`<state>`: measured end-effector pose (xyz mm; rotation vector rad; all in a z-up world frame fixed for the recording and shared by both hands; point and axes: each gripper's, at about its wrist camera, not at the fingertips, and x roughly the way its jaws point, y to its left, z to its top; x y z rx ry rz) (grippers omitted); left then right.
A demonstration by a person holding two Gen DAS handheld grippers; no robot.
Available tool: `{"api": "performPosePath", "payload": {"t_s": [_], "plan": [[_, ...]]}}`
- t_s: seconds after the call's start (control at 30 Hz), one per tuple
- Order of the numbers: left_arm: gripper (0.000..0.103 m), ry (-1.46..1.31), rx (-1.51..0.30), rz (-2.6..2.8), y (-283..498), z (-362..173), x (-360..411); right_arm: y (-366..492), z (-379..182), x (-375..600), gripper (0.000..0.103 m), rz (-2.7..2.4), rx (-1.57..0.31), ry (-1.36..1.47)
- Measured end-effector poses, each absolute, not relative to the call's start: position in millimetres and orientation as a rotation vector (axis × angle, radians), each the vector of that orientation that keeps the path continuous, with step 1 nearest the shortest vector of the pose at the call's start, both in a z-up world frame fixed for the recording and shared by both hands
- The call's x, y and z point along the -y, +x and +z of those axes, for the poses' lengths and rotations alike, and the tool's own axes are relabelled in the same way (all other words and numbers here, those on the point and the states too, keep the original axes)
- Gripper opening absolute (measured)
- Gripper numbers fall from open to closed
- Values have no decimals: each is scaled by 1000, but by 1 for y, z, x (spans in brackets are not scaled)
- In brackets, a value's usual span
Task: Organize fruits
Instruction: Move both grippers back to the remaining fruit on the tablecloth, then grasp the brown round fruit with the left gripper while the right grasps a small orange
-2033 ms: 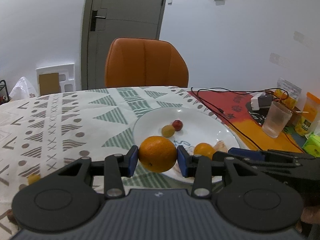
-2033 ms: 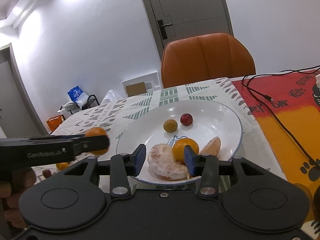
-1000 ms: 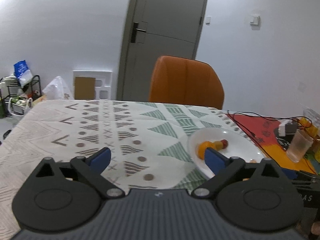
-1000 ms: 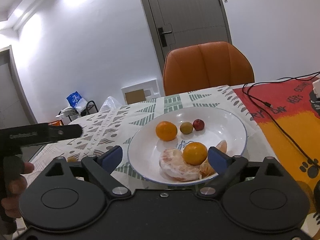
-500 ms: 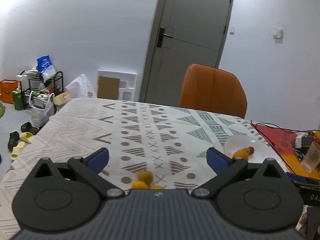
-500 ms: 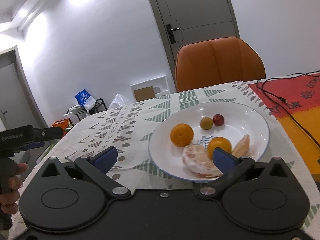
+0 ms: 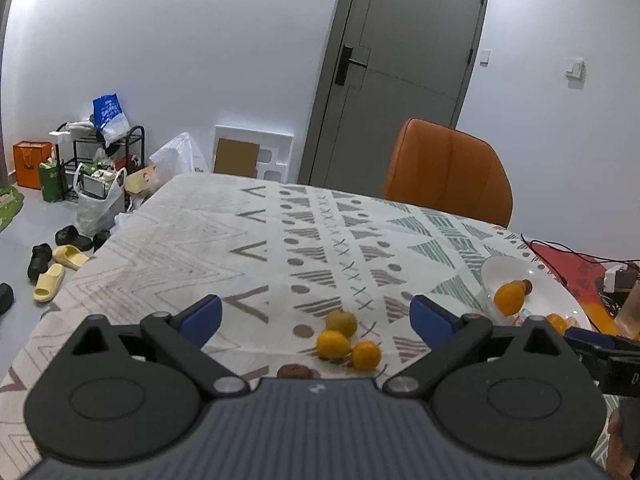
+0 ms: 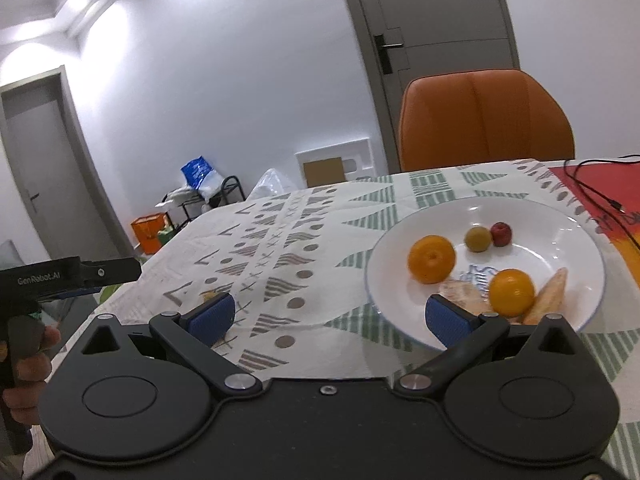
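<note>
The left gripper (image 7: 316, 318) hangs with jaws spread wide and empty above the patterned tablecloth (image 7: 240, 248). Loose fruits (image 7: 346, 342) cluster just below its fingertips, at 6 o'clock. The right gripper (image 8: 328, 312), its jaws having just finished opening, holds nothing; the white plate (image 8: 576, 240) with an orange (image 8: 431, 259) lies at its 2 o'clock.

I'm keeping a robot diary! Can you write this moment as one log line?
left gripper: open, empty | right gripper: open, empty | plate: holds fruit | loose fruits: on tablecloth
</note>
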<state>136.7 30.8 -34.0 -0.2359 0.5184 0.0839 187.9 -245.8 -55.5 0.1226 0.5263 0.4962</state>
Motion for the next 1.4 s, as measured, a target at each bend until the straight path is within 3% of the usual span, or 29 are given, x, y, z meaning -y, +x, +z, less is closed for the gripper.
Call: {"api": "performPosePath", "payload": {"t_s": [0.13, 0.33, 0.57, 0.73, 0.93, 1.07, 1.27, 1.4], "plan": [[98, -233, -527, 87, 134, -40, -35, 188, -56, 236, 101, 514, -532, 101], [85, -248, -555, 85, 133, -50, -42, 191, -58, 224, 90, 522, -551, 80], [65, -253, -615, 64, 141, -67, -43, 194, -61, 209, 81, 563, -576, 61], [58, -264, -640, 55, 144, -77, -45, 198, -63, 198, 68, 601, -598, 57], [51, -267, -669, 54, 150, -88, -47, 202, -67, 188, 65, 619, -620, 42], [24, -259, -673, 46, 153, -88, -47, 204, -69, 181, 64, 635, -632, 35], [24, -278, -655, 53, 150, -84, -55, 209, -76, 167, 52, 662, -664, 11], [24, -278, -642, 57, 148, -81, -58, 210, -78, 156, 50, 681, -669, -6]]}}
